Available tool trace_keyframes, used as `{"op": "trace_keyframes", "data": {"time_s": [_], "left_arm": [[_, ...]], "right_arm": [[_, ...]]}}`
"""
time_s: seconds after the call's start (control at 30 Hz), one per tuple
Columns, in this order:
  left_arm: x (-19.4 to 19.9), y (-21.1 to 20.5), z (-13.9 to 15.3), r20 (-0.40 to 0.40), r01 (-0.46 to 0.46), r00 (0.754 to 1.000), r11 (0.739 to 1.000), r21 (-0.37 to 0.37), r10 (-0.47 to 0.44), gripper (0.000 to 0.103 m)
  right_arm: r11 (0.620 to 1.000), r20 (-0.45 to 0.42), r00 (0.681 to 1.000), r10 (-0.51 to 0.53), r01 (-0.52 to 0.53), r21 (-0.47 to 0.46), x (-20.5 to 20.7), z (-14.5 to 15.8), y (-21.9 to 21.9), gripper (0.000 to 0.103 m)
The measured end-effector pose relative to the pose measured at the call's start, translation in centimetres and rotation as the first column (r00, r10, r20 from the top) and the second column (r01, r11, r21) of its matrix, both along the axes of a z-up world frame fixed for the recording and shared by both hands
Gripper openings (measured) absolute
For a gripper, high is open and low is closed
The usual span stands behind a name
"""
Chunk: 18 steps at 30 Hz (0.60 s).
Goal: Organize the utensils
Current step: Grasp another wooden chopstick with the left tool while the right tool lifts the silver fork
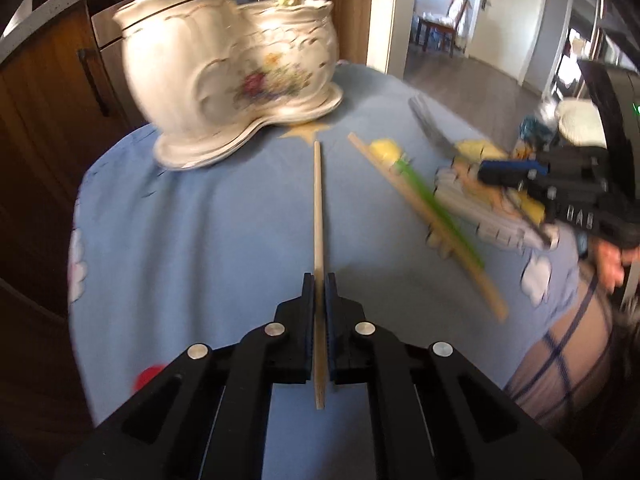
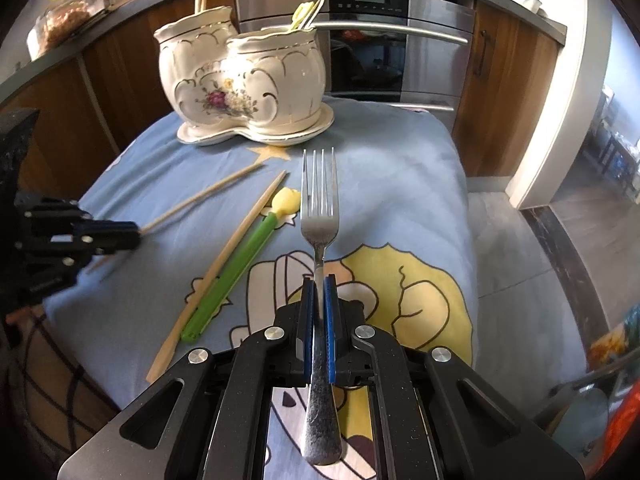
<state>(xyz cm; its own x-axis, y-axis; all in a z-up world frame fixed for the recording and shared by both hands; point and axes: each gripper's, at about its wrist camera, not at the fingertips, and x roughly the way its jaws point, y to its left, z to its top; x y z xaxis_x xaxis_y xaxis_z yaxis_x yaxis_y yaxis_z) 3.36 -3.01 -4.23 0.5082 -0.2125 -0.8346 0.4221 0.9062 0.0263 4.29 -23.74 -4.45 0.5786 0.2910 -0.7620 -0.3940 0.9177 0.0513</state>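
Note:
My left gripper (image 1: 319, 280) is shut on a wooden chopstick (image 1: 318, 208) that points toward the white floral double-pot holder (image 1: 224, 64). My right gripper (image 2: 319, 280) is shut on a silver fork (image 2: 319, 200), tines forward, above the blue cloth. The holder (image 2: 244, 84) holds chopsticks in its left pot and forks in its right pot. A second chopstick (image 2: 224, 264) and a green utensil with a yellow tip (image 2: 244, 256) lie on the cloth. The left gripper (image 2: 116, 236) shows at the left of the right wrist view.
The blue cartoon-print cloth (image 2: 400, 184) covers a small table. A steel oven (image 2: 400, 52) and wooden cabinets (image 2: 508, 92) stand behind it. The floor (image 2: 540, 272) drops away on the right. A countertop with jars (image 2: 64, 20) is at the back left.

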Motion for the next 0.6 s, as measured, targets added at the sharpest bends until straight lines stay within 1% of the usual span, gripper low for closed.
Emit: {"op": "trace_keyframes", "data": {"time_s": [0.13,0.17,0.27,0.3,0.33,0.4,0.43,0.47,0.5,0.6], "left_arm": [[-0.9,2.0,-0.1,-0.049,0.041,0.998,0.998,0.045,-0.039,0.005],[-1.2,2.3,0.0,-0.046,0.051,0.998,0.998,0.043,-0.049,0.005],[-1.0,2.8,-0.2,-0.05,0.035,0.998,0.999,0.027,-0.034,0.006],[-0.8,2.7,-0.3,-0.049,0.029,0.998,0.999,0.022,-0.027,0.006],[-0.6,2.6,-0.3,-0.046,0.019,0.999,1.0,0.015,-0.018,0.008],[-0.4,2.1,-0.5,-0.04,0.013,0.999,1.0,-0.003,-0.014,0.014],[-0.1,1.9,-0.5,-0.03,0.008,1.0,1.0,-0.009,-0.008,0.014],[-0.1,1.7,-0.5,-0.022,0.006,1.0,1.0,-0.008,-0.006,0.014],[0.0,1.4,-0.6,-0.012,0.008,1.0,1.0,-0.008,-0.008,0.014],[0.1,1.1,-0.6,0.009,0.025,1.0,1.0,-0.006,-0.025,0.005]], "right_arm": [[1.0,-0.033,0.999,0.021,-0.022,-0.019,0.2,-0.5,0.3,0.006],[0.999,-0.038,0.999,0.022,-0.023,-0.025,0.3,-0.6,0.5,0.007],[0.999,-0.045,0.999,0.022,-0.024,-0.037,0.5,-0.7,0.7,0.007],[0.999,-0.044,0.999,0.019,-0.021,-0.04,0.5,-0.7,0.8,0.011],[0.999,-0.043,0.999,0.016,-0.017,-0.044,0.7,-0.7,0.9,0.016],[0.998,-0.037,0.999,0.022,-0.024,-0.052,0.8,-0.8,1.1,0.016],[0.998,-0.03,0.999,0.026,-0.028,-0.053,0.8,-0.8,1.2,0.016],[0.998,-0.024,0.999,0.035,-0.036,-0.046,0.8,-0.8,1.3,0.012],[0.998,-0.019,0.999,0.038,-0.039,-0.044,0.8,-0.8,1.4,0.006],[0.999,0.013,0.999,0.034,-0.034,-0.03,0.5,-0.4,1.4,0.006]]}}
